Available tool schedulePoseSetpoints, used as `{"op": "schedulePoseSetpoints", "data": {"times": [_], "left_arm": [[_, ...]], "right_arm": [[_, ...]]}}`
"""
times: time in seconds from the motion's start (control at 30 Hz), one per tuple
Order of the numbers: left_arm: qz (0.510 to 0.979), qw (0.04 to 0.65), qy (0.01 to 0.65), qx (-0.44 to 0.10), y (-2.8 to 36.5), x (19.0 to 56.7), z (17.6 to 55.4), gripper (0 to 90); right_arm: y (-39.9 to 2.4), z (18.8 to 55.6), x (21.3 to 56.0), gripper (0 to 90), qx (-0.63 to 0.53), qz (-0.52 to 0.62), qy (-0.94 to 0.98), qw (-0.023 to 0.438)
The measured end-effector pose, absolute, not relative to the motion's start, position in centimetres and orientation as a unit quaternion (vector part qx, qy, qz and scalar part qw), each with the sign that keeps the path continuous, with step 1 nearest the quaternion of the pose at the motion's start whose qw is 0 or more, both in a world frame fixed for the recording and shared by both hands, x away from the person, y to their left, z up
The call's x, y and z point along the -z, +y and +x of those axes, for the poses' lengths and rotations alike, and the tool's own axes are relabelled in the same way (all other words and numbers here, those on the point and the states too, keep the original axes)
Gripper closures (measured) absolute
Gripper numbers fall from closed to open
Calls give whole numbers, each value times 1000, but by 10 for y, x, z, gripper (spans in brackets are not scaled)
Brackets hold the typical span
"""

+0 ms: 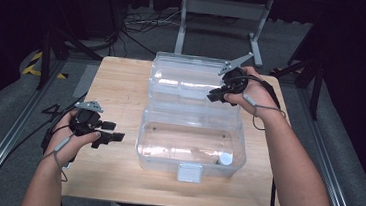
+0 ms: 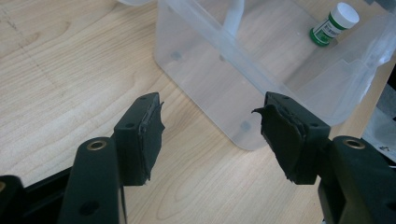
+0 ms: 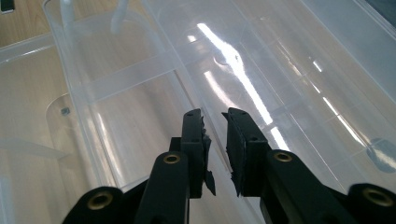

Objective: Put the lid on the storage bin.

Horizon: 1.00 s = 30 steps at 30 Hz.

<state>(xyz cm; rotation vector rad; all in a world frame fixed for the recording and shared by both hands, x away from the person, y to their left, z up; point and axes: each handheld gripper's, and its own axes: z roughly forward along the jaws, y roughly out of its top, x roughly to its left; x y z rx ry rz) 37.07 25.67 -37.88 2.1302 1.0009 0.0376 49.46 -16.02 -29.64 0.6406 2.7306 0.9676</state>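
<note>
A clear plastic box [image 1: 143, 144] stands on the wooden table with its lid [image 1: 183, 75] swung back flat behind it. Inside, at the front right corner, stands a small bottle [image 1: 224, 159] with a white cap and a green label [image 2: 334, 24]. My left gripper [image 1: 116, 131] hovers left of the box, jaws wide apart [image 2: 211, 105] with nothing between them. My right gripper [image 1: 213, 95] is at the lid's right side. Its jaws [image 3: 215, 114] stand close together astride a raised edge of the lid [image 3: 289, 70], with a narrow gap still showing.
A pale latch [image 1: 189, 173] hangs at the box's front wall, near the table's front edge. Bare wood [image 1: 117, 87] lies left of the box. Cables [image 1: 143, 21] and a metal stand [image 1: 224, 11] are on the floor beyond the table.
</note>
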Motion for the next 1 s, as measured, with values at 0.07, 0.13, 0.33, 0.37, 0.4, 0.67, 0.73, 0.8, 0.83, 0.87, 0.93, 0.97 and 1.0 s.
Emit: {"op": "schedulePoseSetpoints", "data": {"times": [0.07,0.13,0.33,0.37,0.4,0.67,0.73,0.8,0.83,0.87,0.93,0.97,1.0], "left_arm": [[836,391,386,-9,254,377,369,393],[837,399,375,-2,250,374,368,392],[844,401,355,-1,239,368,364,392],[846,403,349,3,237,368,363,392],[848,404,344,6,235,367,362,392],[862,395,318,12,218,367,359,390],[865,393,313,14,214,367,358,390],[867,392,308,16,210,367,357,389],[869,390,305,16,208,367,357,389],[870,389,302,16,206,367,356,389],[873,387,297,19,202,368,355,389],[876,384,291,21,199,368,355,388],[877,384,288,22,196,369,354,387]], "right_arm": [[-160,494,297,781,-327,216,916,89],[-161,492,297,783,-331,217,914,92],[-161,488,298,786,-333,219,912,99],[-160,488,298,786,-333,220,911,100],[-160,487,298,786,-333,220,911,101],[-160,485,299,785,-336,221,909,109],[-161,485,299,786,-337,221,909,109],[-161,484,300,787,-337,221,908,110],[-161,484,300,787,-337,221,908,110],[-161,484,300,788,-338,222,908,110],[-161,483,300,788,-338,223,908,110],[-161,483,300,788,-338,223,908,111],[-161,483,300,788,-339,223,907,112]]}}
